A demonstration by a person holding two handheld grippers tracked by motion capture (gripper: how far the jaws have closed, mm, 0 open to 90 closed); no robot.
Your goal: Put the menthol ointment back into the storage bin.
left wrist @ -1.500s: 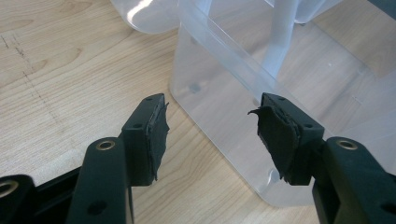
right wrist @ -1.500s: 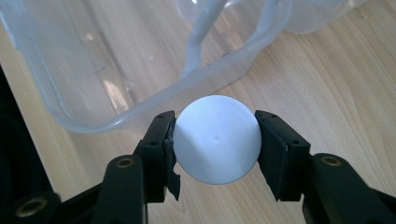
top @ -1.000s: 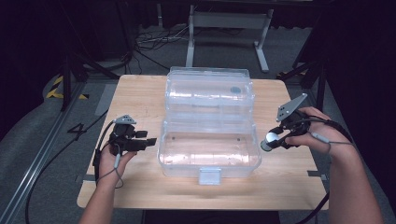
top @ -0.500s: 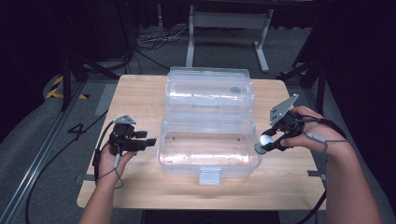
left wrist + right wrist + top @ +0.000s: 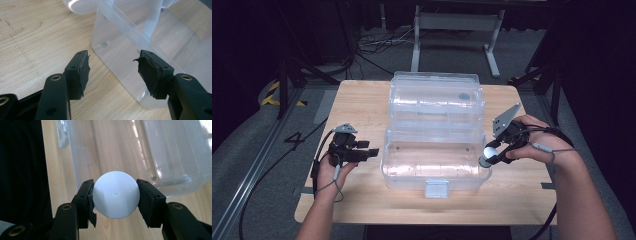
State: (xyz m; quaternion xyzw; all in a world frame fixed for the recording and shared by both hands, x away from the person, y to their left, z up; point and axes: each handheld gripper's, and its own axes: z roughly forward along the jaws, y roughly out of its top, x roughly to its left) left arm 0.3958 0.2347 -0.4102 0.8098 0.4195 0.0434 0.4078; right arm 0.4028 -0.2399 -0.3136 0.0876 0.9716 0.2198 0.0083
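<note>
Your right gripper point(image 5: 115, 198) grips the white ball point(image 5: 116, 194) over the clear box's point(image 5: 434, 165) right rim; your left gripper point(image 5: 112, 71), fingers open and empty, sits beside its left wall.

A smooth white ball point(image 5: 116, 194) is clamped between the two black pads of the right claw point(image 5: 115, 195), one pad pressed to each side. Beyond it, a clear plastic storage box point(image 5: 175, 160) is seen lying open on the pale wooden counter point(image 5: 62, 187), a translucent latch tab point(image 5: 83, 155) on its near wall.
</note>
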